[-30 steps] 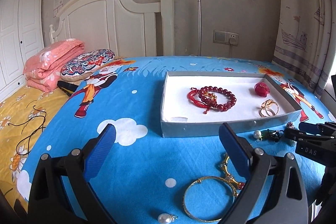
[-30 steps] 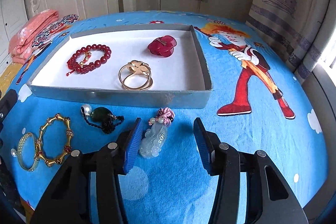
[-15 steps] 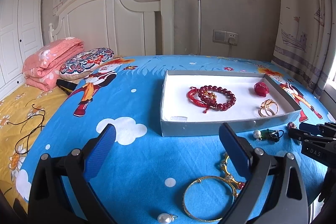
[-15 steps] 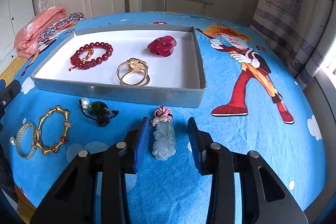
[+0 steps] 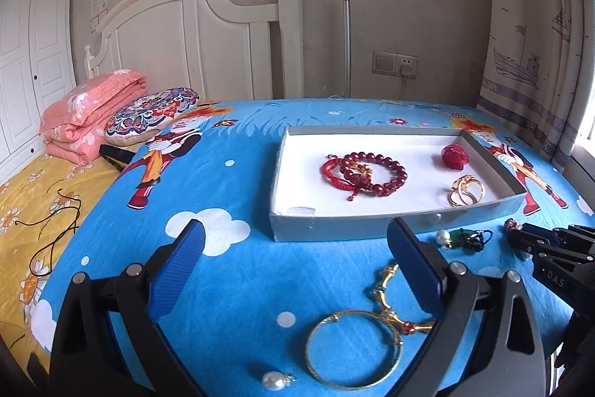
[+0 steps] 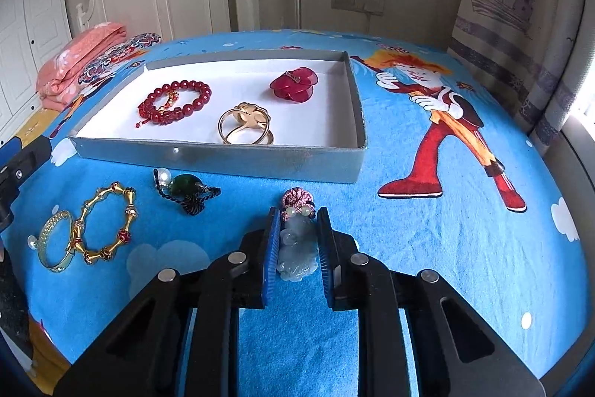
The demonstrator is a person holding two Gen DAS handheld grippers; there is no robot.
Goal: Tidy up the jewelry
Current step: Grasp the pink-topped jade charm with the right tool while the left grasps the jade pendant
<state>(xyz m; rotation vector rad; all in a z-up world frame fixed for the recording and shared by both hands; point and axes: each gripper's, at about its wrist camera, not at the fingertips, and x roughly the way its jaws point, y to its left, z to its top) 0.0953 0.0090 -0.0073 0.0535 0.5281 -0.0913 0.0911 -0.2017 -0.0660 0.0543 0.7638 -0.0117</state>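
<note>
One pale jade pendant with a pink knot lies on the blue bedspread, pinched between the narrowed pads of the right hand-held gripper. Ahead of it sits one grey tray holding three pieces: a red bead bracelet, a gold ring and a red flower charm. To its left lie one green pendant, two gold bangles and a pearl. The left hand-held gripper hangs wide and empty.
</note>
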